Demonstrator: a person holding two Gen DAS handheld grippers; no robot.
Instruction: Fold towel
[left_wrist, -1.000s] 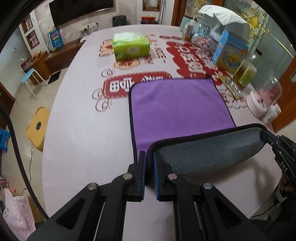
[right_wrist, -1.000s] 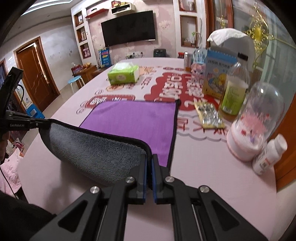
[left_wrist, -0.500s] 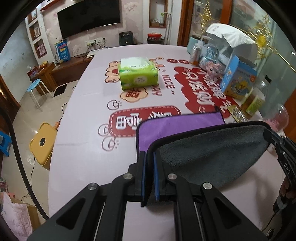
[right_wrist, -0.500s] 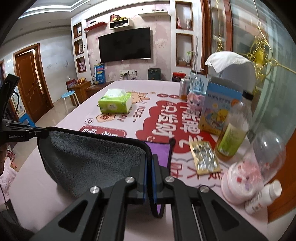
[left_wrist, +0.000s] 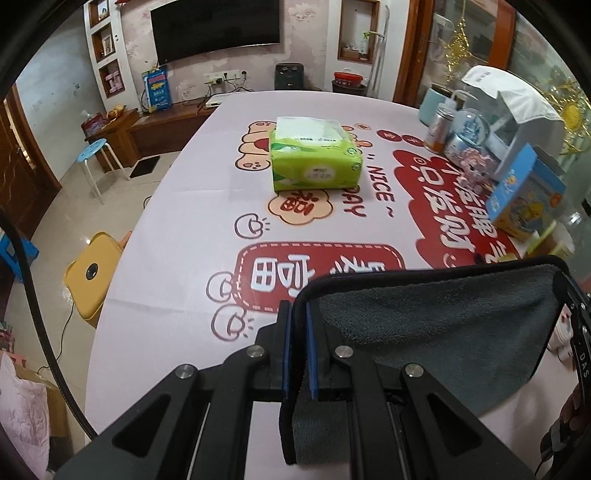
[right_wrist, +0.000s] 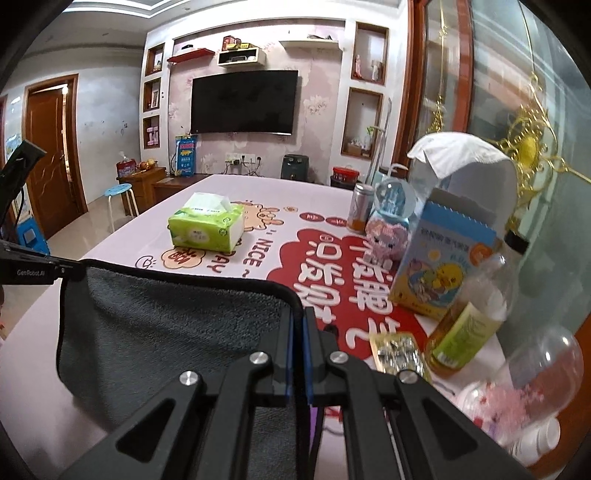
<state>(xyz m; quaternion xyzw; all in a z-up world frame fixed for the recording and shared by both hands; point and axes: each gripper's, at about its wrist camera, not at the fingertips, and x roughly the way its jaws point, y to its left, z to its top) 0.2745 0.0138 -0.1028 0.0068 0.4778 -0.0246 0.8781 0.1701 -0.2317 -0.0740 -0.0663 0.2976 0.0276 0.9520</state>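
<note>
The towel (left_wrist: 436, 325), grey on the side facing me and edged in black, hangs lifted between both grippers above the pink table (left_wrist: 177, 236). My left gripper (left_wrist: 299, 314) is shut on its left corner. My right gripper (right_wrist: 298, 321) is shut on its right corner; the towel also shows in the right wrist view (right_wrist: 166, 325) stretched to the left. A sliver of its purple side (right_wrist: 316, 424) shows under the right fingers. The rest of the purple side is hidden behind the raised grey face.
A green tissue pack (left_wrist: 314, 158) lies mid-table beyond the towel. Along the right side stand a blue carton (right_wrist: 443, 266), a yellow-labelled bottle (right_wrist: 465, 332), a foil blister pack (right_wrist: 399, 350), a glass dome (right_wrist: 524, 387), a can (right_wrist: 360, 210) and a snow globe (right_wrist: 393, 199). Stools stand on the floor to the left.
Both grippers have lifted the near towel edge higher and carried it forward. The purple face that lay open on the table is now hidden behind the raised grey side.
</note>
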